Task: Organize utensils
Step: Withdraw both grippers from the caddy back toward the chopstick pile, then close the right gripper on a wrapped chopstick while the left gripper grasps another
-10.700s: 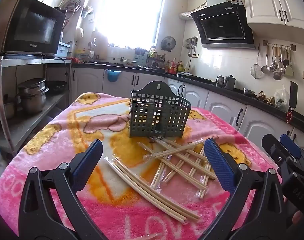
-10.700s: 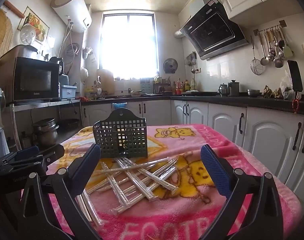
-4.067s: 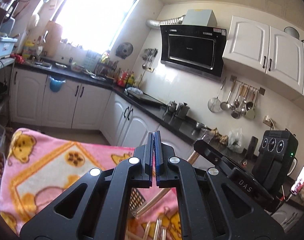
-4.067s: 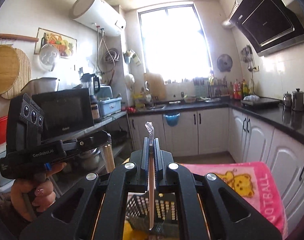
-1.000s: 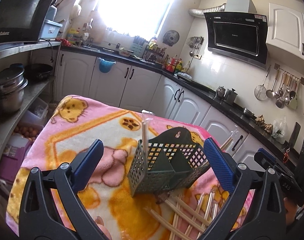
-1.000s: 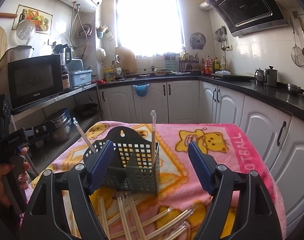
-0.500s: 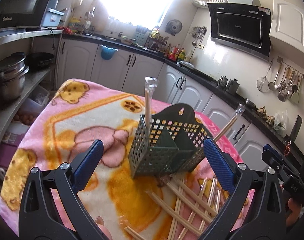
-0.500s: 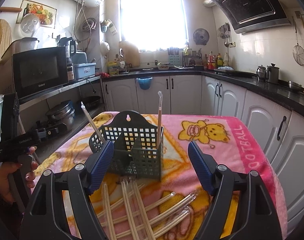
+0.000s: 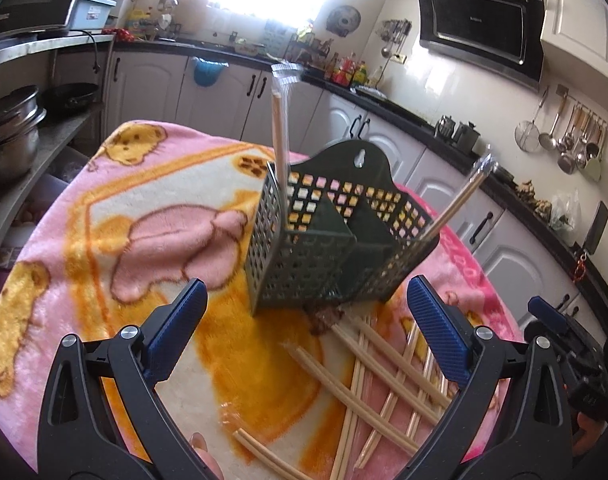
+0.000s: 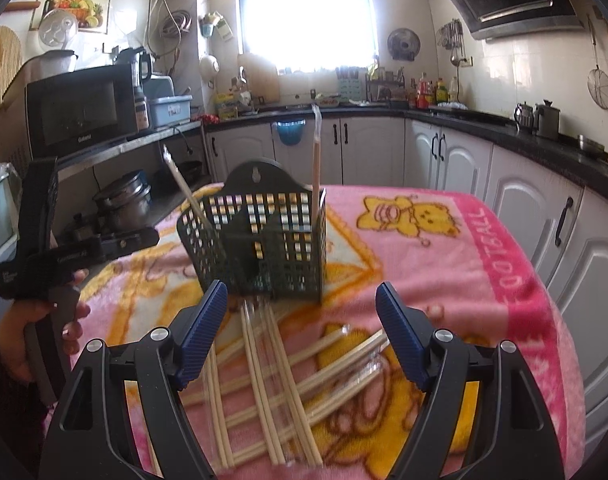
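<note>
1. Both of your grippers stand with jaws spread wide and nothing between them: the left gripper [image 9: 307, 312] and the right gripper [image 10: 301, 314] each hover above the pink blanket [image 9: 115, 208], facing the holder from opposite sides.

2. One dark green utensil holder [image 9: 324, 248] stands upright on the blanket, a perforated basket with a hanging tab at the back and inner dividers splitting it into compartments.

3. Two wrapped chopstick pairs already sit in it. From your left camera, one pair [image 9: 279, 140] rises nearly upright at the holder's left corner, and the other pair [image 9: 460, 204] leans outward over its right corner. From your right camera they appear mirrored: the upright one [image 10: 316, 152] at the right, the leaning one [image 10: 185, 188] at the left.

4. The loose chopsticks [image 10: 271, 368] lie crisscrossed on the blanket just in front of the holder, between it and your grippers. Roughly seven wrapped pairs show, but overlap and blur keep the count uncertain.

5. Your left hand [image 10: 31, 332] shows in the right camera, wrapped around its gripper's handle.
</note>
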A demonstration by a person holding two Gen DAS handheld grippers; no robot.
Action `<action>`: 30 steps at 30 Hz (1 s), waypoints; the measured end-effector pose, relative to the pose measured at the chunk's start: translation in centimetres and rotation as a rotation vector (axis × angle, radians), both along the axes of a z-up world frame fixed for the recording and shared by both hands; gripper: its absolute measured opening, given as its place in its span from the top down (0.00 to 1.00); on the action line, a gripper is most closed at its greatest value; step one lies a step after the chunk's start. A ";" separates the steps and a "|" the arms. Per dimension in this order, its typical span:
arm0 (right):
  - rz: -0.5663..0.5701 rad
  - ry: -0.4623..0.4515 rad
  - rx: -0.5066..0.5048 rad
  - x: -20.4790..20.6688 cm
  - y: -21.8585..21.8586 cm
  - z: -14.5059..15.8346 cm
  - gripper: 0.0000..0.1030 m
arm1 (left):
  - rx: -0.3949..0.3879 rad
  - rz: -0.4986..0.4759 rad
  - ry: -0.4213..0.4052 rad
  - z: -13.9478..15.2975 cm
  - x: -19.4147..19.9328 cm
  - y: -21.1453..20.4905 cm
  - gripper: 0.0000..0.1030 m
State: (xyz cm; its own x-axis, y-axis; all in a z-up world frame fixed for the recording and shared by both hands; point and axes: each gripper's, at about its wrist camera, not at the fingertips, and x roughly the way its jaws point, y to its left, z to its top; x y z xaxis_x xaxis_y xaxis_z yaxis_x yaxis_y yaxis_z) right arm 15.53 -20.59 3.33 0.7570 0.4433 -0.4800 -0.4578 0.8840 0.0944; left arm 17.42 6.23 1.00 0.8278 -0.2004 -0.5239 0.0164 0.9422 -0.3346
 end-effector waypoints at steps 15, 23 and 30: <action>-0.022 0.151 -0.006 -1.3 -1.4 -4.9 0.43 | 0.019 -0.044 0.106 -3.4 1.4 -1.8 0.10; -0.020 0.217 -0.001 -1.9 -2.2 -6.6 0.52 | 0.018 -0.081 0.171 -4.8 2.6 -2.5 0.20; -0.022 0.275 0.030 -2.5 -3.2 -7.6 0.59 | -0.012 -0.099 0.240 -6.3 3.6 -2.4 0.40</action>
